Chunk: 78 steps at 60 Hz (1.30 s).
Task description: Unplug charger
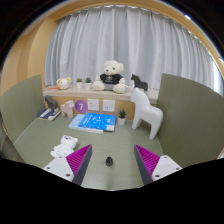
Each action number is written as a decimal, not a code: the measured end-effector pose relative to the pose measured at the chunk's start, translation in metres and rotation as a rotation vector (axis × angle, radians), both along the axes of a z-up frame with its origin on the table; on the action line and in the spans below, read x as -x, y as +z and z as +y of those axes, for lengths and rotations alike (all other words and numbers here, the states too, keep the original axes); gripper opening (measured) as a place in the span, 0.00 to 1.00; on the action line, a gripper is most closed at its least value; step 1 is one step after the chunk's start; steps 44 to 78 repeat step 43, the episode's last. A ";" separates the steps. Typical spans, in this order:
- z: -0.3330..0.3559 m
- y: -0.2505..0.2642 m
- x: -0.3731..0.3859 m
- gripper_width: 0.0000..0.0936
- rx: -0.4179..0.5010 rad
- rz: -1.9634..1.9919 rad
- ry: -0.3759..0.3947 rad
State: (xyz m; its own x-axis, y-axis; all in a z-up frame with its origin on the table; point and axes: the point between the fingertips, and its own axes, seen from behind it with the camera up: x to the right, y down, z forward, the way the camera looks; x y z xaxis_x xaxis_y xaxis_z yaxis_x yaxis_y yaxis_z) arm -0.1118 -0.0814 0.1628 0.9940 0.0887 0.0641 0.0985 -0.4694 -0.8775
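My gripper (113, 151) is open, with its magenta pads wide apart low over a grey-green desk (110, 135). A small dark round thing (109, 160) lies on the desk between the fingers, touching neither. Two white square blocks (100, 104) sit on the back panel under a shelf, well beyond the fingers. I cannot tell whether they are sockets or plugged-in chargers. A white lumpy thing (62, 150) lies just left of the left finger (80, 160).
A blue book (94, 122) lies mid-desk and a white horse figure (148, 113) stands to its right. A purple clock (81, 106) and dark items (50, 114) are at the back left. A teddy bear (112, 75) sits on the shelf. Green dividers (190, 110) flank the desk.
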 end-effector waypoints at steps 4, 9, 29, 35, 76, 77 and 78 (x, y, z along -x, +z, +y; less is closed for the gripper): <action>-0.020 0.013 -0.003 0.91 -0.006 0.027 0.008; -0.045 0.020 -0.002 0.91 -0.003 0.059 0.023; -0.110 0.006 0.004 0.90 0.058 0.063 0.067; -0.119 0.001 0.008 0.90 0.068 0.066 0.077; -0.117 0.004 0.012 0.91 0.060 0.074 0.091; -0.117 0.004 0.012 0.91 0.060 0.074 0.091; -0.117 0.004 0.012 0.91 0.060 0.074 0.091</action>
